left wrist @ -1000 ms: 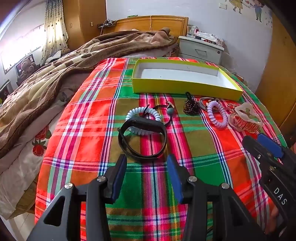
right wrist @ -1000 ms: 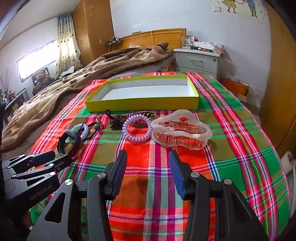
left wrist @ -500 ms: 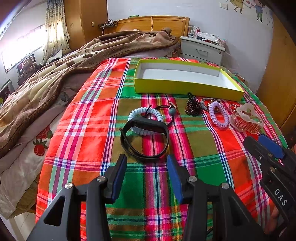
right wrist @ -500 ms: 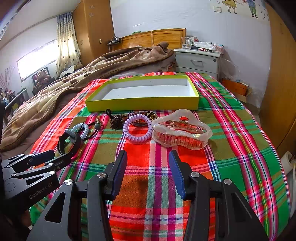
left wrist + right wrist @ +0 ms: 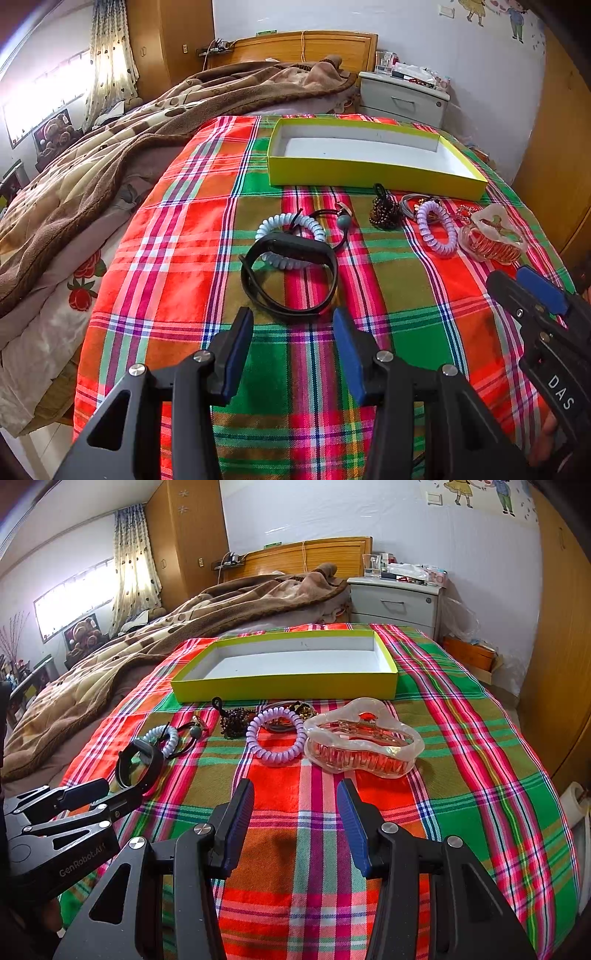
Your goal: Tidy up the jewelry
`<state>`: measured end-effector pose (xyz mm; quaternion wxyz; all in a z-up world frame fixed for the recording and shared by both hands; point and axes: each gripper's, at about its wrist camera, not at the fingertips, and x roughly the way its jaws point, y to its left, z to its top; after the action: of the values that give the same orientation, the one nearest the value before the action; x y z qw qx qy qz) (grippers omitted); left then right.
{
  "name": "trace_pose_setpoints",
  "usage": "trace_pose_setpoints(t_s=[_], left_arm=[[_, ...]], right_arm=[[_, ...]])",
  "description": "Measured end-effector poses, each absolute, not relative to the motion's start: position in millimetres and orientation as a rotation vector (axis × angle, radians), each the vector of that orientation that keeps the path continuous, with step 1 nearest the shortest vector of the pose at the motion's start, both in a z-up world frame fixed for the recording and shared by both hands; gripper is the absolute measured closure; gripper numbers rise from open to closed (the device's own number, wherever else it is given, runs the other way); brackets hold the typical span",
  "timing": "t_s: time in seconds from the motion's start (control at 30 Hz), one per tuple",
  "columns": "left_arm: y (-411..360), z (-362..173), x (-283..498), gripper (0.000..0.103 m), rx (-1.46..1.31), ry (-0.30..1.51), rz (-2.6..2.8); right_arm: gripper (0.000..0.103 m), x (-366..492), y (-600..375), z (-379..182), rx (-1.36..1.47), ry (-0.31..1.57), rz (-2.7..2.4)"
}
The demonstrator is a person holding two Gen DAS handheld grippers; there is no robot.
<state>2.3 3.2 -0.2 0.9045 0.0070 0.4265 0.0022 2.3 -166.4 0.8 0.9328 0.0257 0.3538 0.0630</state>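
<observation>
On the plaid cloth, an empty yellow box [image 5: 373, 177] [image 5: 284, 686] lies beyond a row of accessories. A black wristband [image 5: 290, 275] [image 5: 138, 762] sits just ahead of my open left gripper [image 5: 291, 332], leaning on a pale blue coil tie [image 5: 290, 230]. To its right lie a dark beaded piece [image 5: 384, 212], a lilac coil tie [image 5: 436, 230] [image 5: 275, 734] and a clear pink claw clip [image 5: 364, 744] [image 5: 493, 238]. My right gripper [image 5: 295, 812] is open and holds nothing, a short way in front of the clip and lilac tie.
A brown blanket [image 5: 110, 147] covers the bed's left side. A white nightstand [image 5: 395, 602] stands behind the bed, a wooden wardrobe [image 5: 561, 664] on the right. The cloth's right edge drops off to the floor.
Both grippers have stayed open. The left view has shifted very slightly, with the wristband a little nearer the fingers; the right has barely moved.
</observation>
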Motion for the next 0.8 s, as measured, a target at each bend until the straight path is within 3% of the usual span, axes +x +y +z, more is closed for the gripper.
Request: trace_pose_setpoints(t_s=[0.8], left_arm=[[0.5, 0.7, 2.1, 0.056, 0.031, 0.877, 0.005]], right_arm=[[0.055, 1.6, -166.1, 1.6, 0.053, 0.724, 0.127]])
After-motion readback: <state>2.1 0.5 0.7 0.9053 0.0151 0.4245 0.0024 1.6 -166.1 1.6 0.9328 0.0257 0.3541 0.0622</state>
